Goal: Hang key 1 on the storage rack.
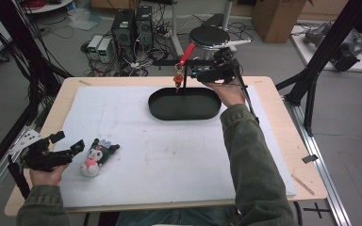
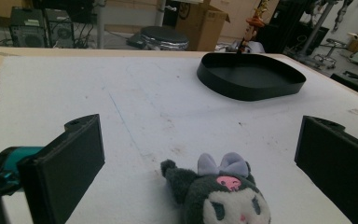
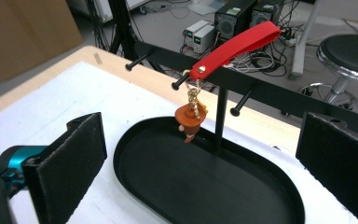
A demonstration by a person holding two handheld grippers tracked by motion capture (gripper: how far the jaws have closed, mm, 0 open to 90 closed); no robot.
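Grey floor point(image 1: 37, 94) beyond wooden counter point(image 1: 283, 136) topped with white mat point(image 1: 169, 155). Computer towers point(image 1: 132, 26), tangled cables point(image 1: 122, 66), black round stool point(image 1: 209, 36) behind. Cardboard box point(image 1: 275, 14) far right; black frame struts point(image 1: 330, 42) alongside.

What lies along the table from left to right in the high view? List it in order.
left gripper → plush toy → black oval tray → right gripper, with the red-strapped keychain hanging above the tray's far edge.

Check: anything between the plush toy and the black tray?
Nothing: bare white mat between plush toy and black tray, seen in the high view and left gripper view.
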